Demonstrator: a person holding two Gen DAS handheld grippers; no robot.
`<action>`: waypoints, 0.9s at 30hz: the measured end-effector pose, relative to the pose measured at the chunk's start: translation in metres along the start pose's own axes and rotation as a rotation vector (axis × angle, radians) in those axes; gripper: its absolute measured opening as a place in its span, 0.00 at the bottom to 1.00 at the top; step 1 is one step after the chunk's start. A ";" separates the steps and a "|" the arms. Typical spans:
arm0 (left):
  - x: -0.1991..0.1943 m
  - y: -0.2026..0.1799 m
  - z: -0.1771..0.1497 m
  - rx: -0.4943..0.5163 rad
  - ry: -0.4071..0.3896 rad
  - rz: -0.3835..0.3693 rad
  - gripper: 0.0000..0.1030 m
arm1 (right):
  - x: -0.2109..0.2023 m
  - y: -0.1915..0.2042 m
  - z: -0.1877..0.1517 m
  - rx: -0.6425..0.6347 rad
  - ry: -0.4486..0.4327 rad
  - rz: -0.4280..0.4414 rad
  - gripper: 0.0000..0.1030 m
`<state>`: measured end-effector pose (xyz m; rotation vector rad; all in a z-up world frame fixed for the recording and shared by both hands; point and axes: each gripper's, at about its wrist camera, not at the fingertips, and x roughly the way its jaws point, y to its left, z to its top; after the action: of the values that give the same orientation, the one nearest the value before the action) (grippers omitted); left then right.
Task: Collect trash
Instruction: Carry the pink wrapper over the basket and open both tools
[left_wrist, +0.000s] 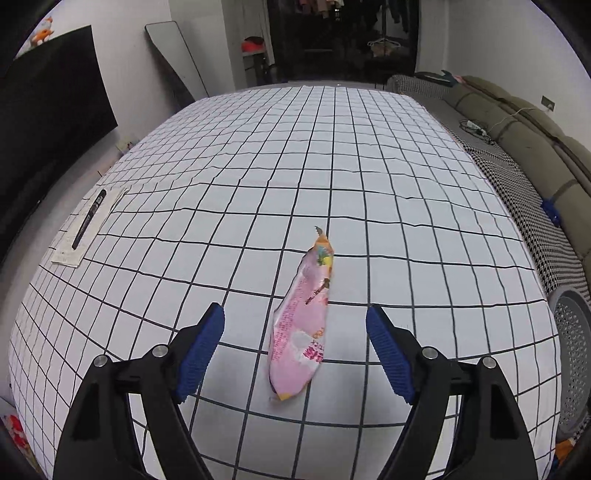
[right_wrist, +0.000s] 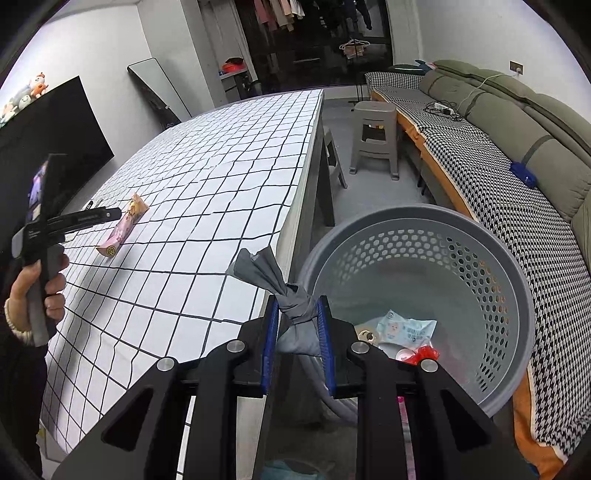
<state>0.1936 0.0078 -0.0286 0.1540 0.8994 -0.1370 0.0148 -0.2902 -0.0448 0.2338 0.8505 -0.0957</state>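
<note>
The left claw (left_wrist: 295, 332) stands spread wide, with its blue ribbed pads (left_wrist: 201, 354) on either side of a pink snack wrapper (left_wrist: 301, 325) and clear of it; nothing is gripped. The wrapper lies flat on the counter (left_wrist: 332, 166), which carries a white cloth with a black grid. The left wrist view alone shows the wrapper lengthwise, with an orange tip at each end, and a black pen (left_wrist: 88, 218) resting on a paper sheet (left_wrist: 86, 229) at the far left edge of the counter. At the right edge of this view only a segment of the grey perforated basket (left_wrist: 572, 354) appears, and its contents are hidden. The right wrist view supplies the interior of the basket (right_wrist: 480, 258): a pale blue packet (right_wrist: 406, 328) and a red item (right_wrist: 424, 354) lie on its floor. This view also shows the right claw (right_wrist: 298, 332) pressed together on a knotted grey bag (right_wrist: 295, 310), held at the knot just beside the basket rim and the counter edge. The same wrapper (right_wrist: 123, 225) appears here in the distance, with the left claw's finger (right_wrist: 92, 218) above it and the person's hand (right_wrist: 40, 291) on the handle. A grey plastic stool (right_wrist: 375, 136) and a sofa with a houndstooth cover (right_wrist: 498, 177) stand beyond the counter.
</note>
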 end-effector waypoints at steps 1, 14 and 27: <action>0.006 0.001 0.000 0.003 0.014 0.003 0.75 | 0.000 0.000 -0.001 -0.001 0.000 0.000 0.20; 0.035 0.003 -0.004 0.007 0.094 -0.012 0.28 | 0.004 0.005 0.000 -0.008 0.010 0.008 0.20; -0.071 -0.106 -0.035 0.146 -0.048 -0.171 0.24 | -0.006 -0.027 -0.002 0.051 -0.020 0.017 0.20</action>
<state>0.1039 -0.0861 -0.0023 0.2087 0.8541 -0.3650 0.0046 -0.3153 -0.0466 0.2869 0.8265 -0.1037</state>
